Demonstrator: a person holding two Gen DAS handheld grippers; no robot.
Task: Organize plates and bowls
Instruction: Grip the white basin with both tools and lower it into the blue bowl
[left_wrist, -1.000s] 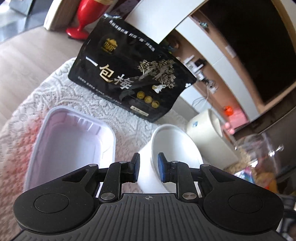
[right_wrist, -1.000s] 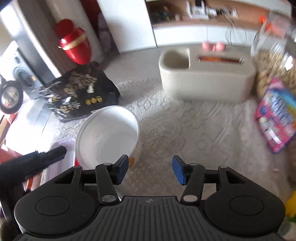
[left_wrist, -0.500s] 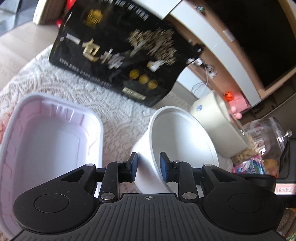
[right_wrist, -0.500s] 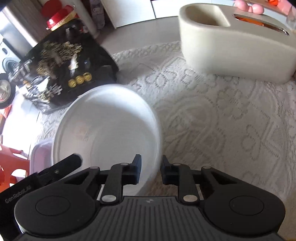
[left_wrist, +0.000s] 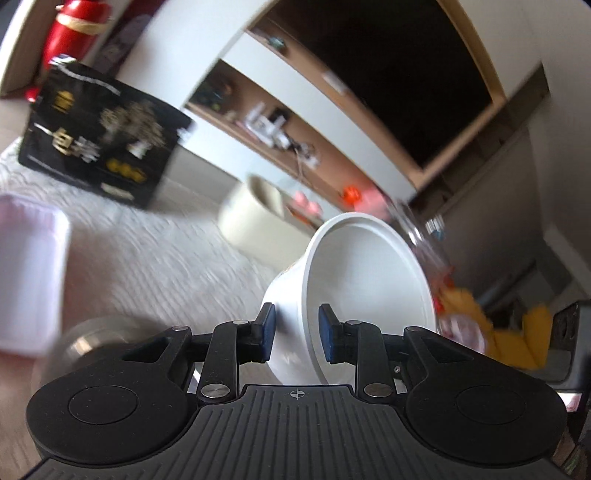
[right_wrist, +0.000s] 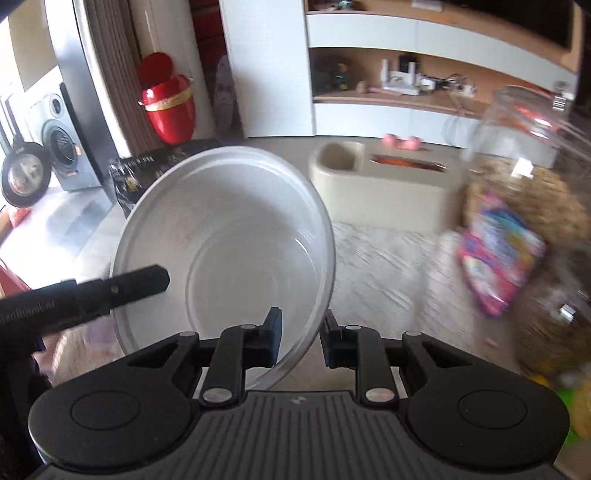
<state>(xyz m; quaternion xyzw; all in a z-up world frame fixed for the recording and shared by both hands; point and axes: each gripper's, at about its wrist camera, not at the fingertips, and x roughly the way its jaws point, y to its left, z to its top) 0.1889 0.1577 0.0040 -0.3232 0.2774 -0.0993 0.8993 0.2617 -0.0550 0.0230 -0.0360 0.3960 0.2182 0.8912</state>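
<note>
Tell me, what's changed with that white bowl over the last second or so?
Both grippers took hold of the white bowl by its rim: the right gripper, open a second ago, closed on one side, the left gripper grips the other. Together they lifted it off the lace tablecloth and tilted it. The black bag, cream holder and glass jar stayed put.

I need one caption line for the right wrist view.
Right gripper clamps white bowl rim, lifted above lace tablecloth.
</note>
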